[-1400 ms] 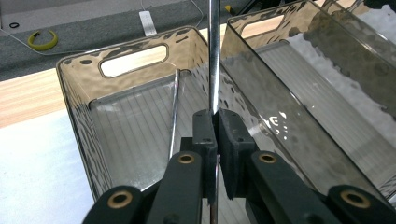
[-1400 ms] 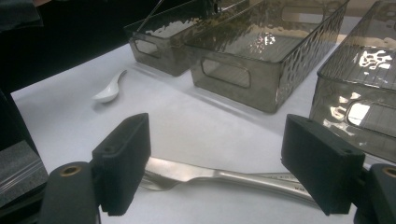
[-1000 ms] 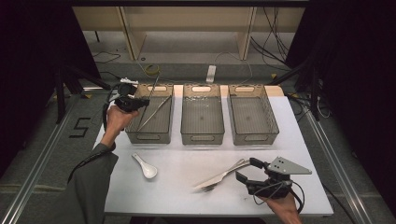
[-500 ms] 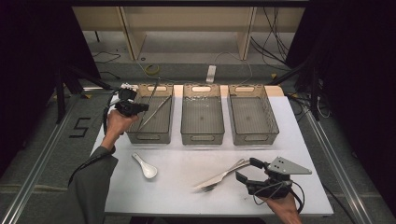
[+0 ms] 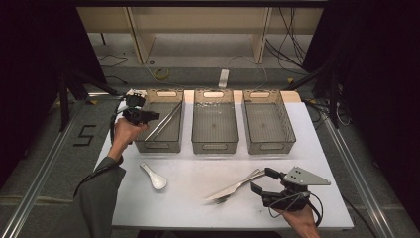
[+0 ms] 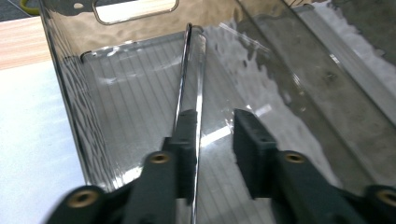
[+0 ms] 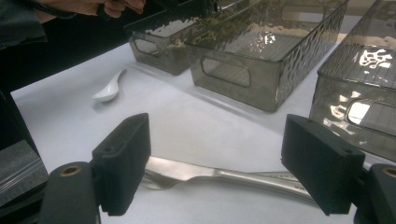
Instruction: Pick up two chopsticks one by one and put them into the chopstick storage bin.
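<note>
Left bin (image 5: 159, 141): smoky translucent plastic, glossy, walls rippled, floor finely ribbed. Tongs (image 6: 189, 88) inside it: polished metal, mirror-bright along the edge. Knife (image 7: 224, 175) and fork (image 5: 223, 198): smooth, shiny steel. Spoon (image 5: 154, 177): white, glossy, ceramic-looking. Worktop (image 5: 198, 171): matt white sheet, with bare light wood at its far edge. Gripper fingers (image 7: 122, 161): matt black, slightly grainy pads with brass-coloured rivets.

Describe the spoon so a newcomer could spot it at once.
Start at the white table with three grey bins; find the leftmost bin. Just in front of it lies the spoon, alone. It is white and short with a deep bowl, unlike the metal cutlery further right.
</note>
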Demonstrator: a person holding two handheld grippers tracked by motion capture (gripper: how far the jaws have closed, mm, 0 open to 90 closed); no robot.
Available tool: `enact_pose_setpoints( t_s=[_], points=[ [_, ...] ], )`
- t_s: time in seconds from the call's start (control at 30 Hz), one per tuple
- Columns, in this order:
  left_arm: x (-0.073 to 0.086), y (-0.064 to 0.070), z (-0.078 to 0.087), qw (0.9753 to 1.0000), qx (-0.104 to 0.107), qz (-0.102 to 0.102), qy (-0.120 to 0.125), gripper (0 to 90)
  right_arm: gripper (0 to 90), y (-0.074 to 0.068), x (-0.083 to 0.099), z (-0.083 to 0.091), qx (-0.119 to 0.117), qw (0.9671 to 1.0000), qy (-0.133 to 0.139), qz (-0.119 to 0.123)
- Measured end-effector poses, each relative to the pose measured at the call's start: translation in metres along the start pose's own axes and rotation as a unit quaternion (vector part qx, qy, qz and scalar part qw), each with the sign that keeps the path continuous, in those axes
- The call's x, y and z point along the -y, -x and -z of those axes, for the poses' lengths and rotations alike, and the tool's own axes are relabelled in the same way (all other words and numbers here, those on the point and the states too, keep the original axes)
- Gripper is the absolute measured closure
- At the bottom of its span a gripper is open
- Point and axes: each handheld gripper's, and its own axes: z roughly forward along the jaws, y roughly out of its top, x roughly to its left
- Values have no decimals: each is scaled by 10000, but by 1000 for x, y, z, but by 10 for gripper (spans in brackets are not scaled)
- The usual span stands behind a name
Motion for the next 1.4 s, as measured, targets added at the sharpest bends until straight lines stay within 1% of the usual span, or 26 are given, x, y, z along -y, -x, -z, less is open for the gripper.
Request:
enact_pose_setpoints(
  t_s=[0.07, 0.1, 0.17, 0.2, 0.23, 0.27, 0.3, 0.33, 0.37, 0.4, 0.43, 0.47, 0.5, 0.57, 0.6, 0.67, 0.8, 0.83, 0.9, 0.97, 1.03, 1.1, 1.2, 1.4],
  points=[
    [0, 3, 6, 9998, 136, 85, 90, 569, 250, 0, 0, 0, 6, 10000, -1, 8],
    [0, 5, 8, 9997, 191, 97, 118, 534, 250, 0, 0, 0, 6, 10000, 6, 14],
    [3, 11, 15, 9992, 318, 74, 222, 492, 250, 0, 0, 0, 8, 10000, 0, 8],
    [5, 13, 18, 9991, 365, 51, 216, 463, 249, 0, 0, 0, 9, 10000, -1, 4],
    [6, 15, 20, 9988, 399, 64, 263, 438, 249, 0, 0, 0, 9, 10000, 0, 4],
    [10, 17, 23, 9981, 500, 59, 359, 421, 250, 0, 0, 0, 8, 10000, 0, 9],
    [12, 19, 25, 9975, 570, 47, 404, 403, 249, 0, 0, 0, 9, 10000, -3, 15],
    [13, 20, 25, 9979, 570, -32, 304, 391, 249, 0, 0, 0, 7, 10000, -4, 15],
    [14, 22, 27, 9982, 509, -125, 295, 367, 250, -1, -1, 0, -6, 10000, 9, 15],
    [16, 24, 29, 9980, 502, -161, 349, 360, 249, -2, -1, 0, -15, 10000, 12, 38],
    [17, 26, 31, 9976, 550, -204, 356, 354, 250, -2, -1, 0, -7, 10000, 4, 62],
    [19, 27, 32, 9975, 568, -227, 344, 344, 250, -3, -1, 0, -15, 10000, 8, 65],
    [21, 29, 33, 9975, 558, -300, 327, 332, 250, -3, -1, 0, -21, 10000, 12, 57],
    [23, 32, 36, 9972, 560, -384, 314, 314, 249, -3, -1, -1, -22, 10000, 10, 59],
    [25, 33, 38, 9969, 598, -392, 320, 303, 249, -3, -1, -1, -24, 10000, 8, 62],
    [27, 35, 41, 9961, 687, -415, 355, 290, 249, -3, -1, 0, -26, 10000, 16, 62],
    [32, 43, 47, 9945, 767, -589, 398, 272, 249, -3, -1, 0, -25, 10000, 13, 59],
    [33, 44, 47, 9943, 778, -603, 404, 271, 250, -3, -1, 0, -24, 10000, 11, 59],
    [35, 47, 49, 9932, 841, -679, 431, 266, 249, -3, -1, 0, -21, 10000, 11, 62],
    [38, 49, 51, 9923, 904, -713, 465, 259, 249, -3, -1, 0, -20, 10000, 19, 61],
    [41, 52, 54, 9908, 988, -780, 491, 252, 249, -2, -1, 0, -20, 10000, 18, 58],
    [43, 55, 56, 9904, 977, -835, 517, 249, 249, -3, -1, 0, -20, 10000, 24, 57],
    [46, 58, 59, 9892, 1011, -881, 589, 248, 249, -3, -1, 0, -30, 10000, 11, 68],
    [56, 62, 65, 9877, 1096, -852, 714, 250, 249, -3, -1, 1, -20, 10000, 14, 53]
  ],
)
